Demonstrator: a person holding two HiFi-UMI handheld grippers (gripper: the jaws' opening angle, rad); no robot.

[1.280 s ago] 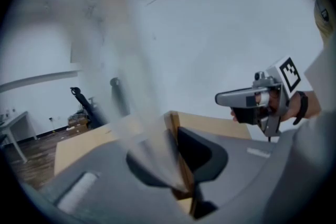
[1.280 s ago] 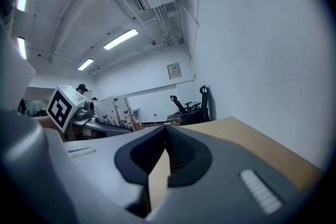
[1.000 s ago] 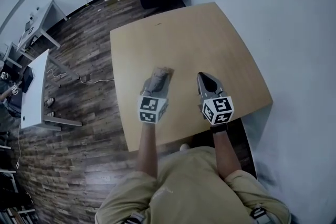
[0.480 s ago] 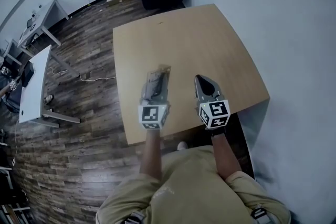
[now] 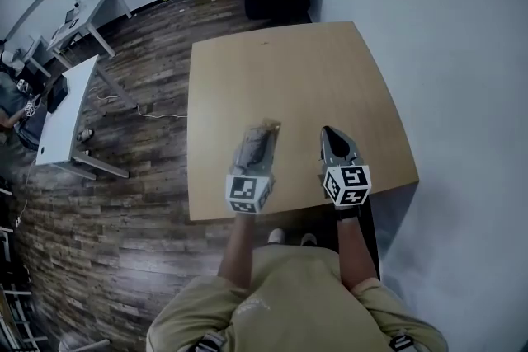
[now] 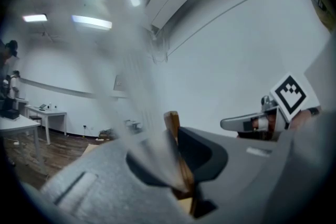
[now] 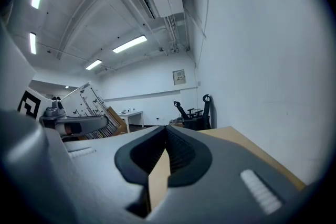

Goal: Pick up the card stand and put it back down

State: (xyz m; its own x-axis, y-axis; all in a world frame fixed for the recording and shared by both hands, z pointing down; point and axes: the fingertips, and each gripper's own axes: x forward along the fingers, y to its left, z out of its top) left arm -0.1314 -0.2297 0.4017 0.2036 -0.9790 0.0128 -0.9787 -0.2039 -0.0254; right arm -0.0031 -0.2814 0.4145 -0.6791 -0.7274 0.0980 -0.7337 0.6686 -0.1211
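Pulled card stand (image 5: 263,131) back toward near edge of table (image 5: 330,70) since earlier frame, both tongs with it. Looks lifted off the tabletop, wooden base pinched in left tongs (image 5: 256,146), clear panel blurred. Right tongs (image 5: 332,136) pressed together, empty, just beside. Pick-up looks done; put-down still left. No readable writing anywhere, only square marker patterns on cubes (image 5: 249,192).

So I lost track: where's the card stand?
In the head view the card stand is clamped in the left tongs over the table's near half, left of the right tongs.
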